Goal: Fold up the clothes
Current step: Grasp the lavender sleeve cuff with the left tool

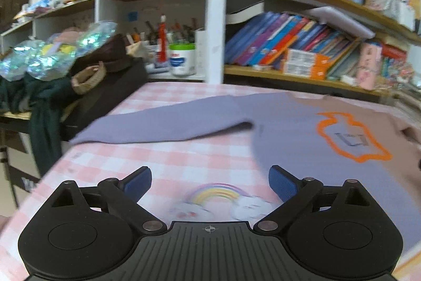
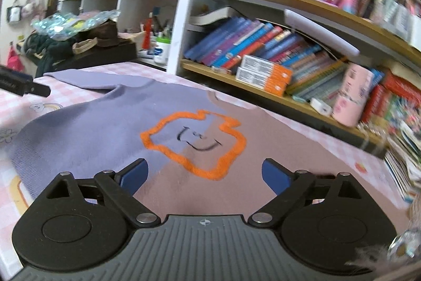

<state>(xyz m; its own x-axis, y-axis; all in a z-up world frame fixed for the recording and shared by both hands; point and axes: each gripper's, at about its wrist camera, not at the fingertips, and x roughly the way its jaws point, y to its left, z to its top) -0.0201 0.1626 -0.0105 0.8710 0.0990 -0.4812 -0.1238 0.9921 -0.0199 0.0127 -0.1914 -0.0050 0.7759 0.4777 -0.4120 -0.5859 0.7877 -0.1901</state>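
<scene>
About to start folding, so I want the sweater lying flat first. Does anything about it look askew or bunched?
Mostly flat. The sweater lies spread front-up on the checked tablecloth, but its purple sleeve angles away sideways with a raised fold at the armpit. Both the left gripper and the right gripper are open, holding nothing.

Both wrist views low, close, face shelves; share sweater

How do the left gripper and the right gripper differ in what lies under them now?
The left gripper hovers over the bare pink checked tablecloth with its rainbow print; the right gripper hovers over the sweater. The left one is beside the sweater's purple half; the right one is above the seam of purple and pink. Both are open and empty.
</scene>
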